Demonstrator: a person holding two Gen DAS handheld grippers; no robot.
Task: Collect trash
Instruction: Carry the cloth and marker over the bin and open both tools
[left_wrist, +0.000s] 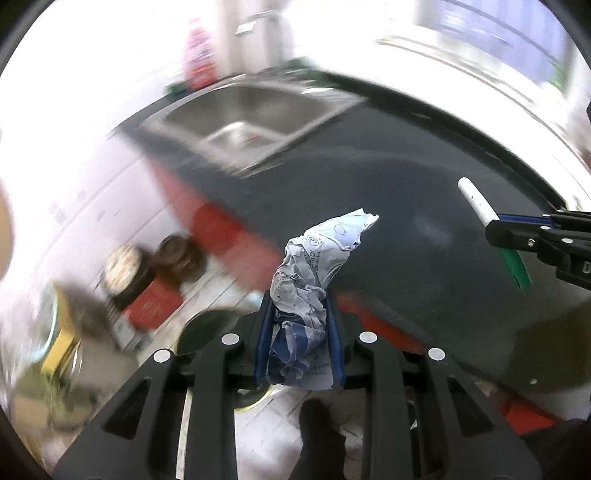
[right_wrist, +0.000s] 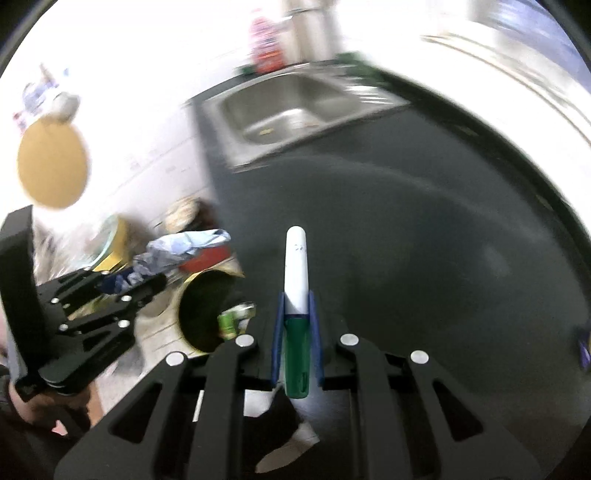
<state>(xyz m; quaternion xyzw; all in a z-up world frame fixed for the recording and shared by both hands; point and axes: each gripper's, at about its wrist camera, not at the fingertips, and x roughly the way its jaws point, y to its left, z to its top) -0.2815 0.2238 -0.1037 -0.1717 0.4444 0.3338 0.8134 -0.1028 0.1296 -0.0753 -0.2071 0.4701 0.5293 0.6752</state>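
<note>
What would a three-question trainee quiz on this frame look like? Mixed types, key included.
1. True or false: the left gripper is empty.
2. The right gripper is shut on: A) a spoon B) a white and green marker C) a can.
3. What metal fixture is set into the dark counter?

Key:
1. False: it is shut on a crumpled wrapper.
2. B.
3. A steel sink.
</note>
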